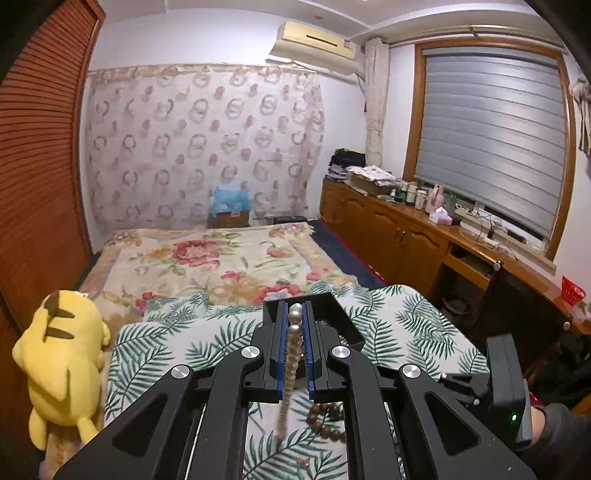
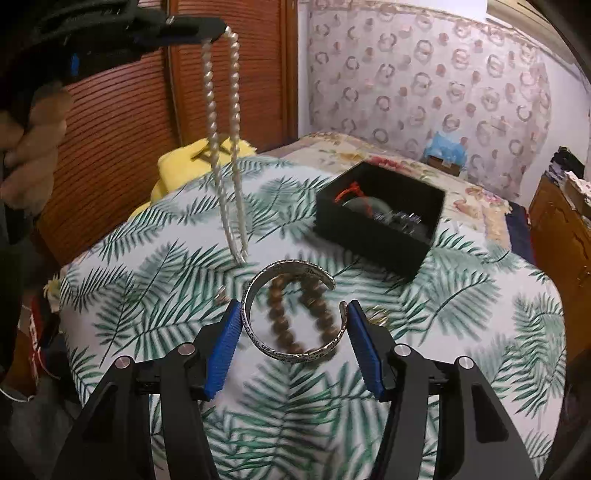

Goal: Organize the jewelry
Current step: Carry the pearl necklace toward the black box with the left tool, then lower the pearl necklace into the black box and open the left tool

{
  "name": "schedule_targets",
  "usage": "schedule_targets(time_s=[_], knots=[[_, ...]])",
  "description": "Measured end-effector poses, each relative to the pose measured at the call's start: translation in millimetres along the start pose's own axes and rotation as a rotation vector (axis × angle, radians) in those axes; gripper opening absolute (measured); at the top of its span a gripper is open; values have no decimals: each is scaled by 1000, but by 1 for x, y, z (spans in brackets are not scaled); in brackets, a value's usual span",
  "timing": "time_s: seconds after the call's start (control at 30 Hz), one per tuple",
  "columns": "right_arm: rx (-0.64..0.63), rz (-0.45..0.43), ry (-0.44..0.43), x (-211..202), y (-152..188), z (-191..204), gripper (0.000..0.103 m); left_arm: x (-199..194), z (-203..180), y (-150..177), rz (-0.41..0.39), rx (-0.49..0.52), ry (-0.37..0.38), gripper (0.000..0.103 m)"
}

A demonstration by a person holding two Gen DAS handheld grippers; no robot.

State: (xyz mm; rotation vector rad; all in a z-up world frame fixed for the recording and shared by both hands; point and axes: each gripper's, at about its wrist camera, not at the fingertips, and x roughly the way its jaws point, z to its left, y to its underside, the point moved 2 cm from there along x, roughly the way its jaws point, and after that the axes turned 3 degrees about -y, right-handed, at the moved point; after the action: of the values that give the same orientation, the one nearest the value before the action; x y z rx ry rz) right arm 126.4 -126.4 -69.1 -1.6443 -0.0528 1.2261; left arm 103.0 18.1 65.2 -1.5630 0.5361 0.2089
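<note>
My left gripper (image 1: pixel 294 314) is shut on a pearl necklace (image 1: pixel 291 354), which hangs down from its pads; the right wrist view shows it high at the upper left (image 2: pixel 218 31) with the necklace (image 2: pixel 225 147) dangling to the leaf-print cloth (image 2: pixel 147 266). My right gripper (image 2: pixel 291 317) holds a silver cuff bracelet (image 2: pixel 258 332) between its blue pads, above a brown wooden bead bracelet (image 2: pixel 280 325) that lies on the cloth. A black jewelry box (image 2: pixel 380 218) stands open behind, with a red-corded piece inside; it shows behind my left fingers too (image 1: pixel 343 317).
A yellow plush toy (image 1: pixel 62 365) lies at the left of the bed. A small ring (image 1: pixel 303 460) lies on the cloth. Wooden louvred doors (image 2: pixel 122 122) stand to the left, a wooden cabinet (image 1: pixel 406 236) with clutter to the right.
</note>
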Motion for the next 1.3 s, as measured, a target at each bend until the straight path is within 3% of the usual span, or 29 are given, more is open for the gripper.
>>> schedule_targets(time_s=[0.3, 0.83, 0.97, 1.3], knots=[[29, -42, 30, -8, -34, -39, 60, 22, -13, -31, -3, 22, 32, 7], [54, -38, 31, 12, -85, -101, 60, 75, -18, -86, 16, 38, 52, 7], [65, -36, 26, 23, -90, -113, 60, 96, -17, -83, 46, 35, 57, 7], [78, -5, 18, 60, -89, -129, 60, 150, -7, -41, 169, 13, 60, 7]])
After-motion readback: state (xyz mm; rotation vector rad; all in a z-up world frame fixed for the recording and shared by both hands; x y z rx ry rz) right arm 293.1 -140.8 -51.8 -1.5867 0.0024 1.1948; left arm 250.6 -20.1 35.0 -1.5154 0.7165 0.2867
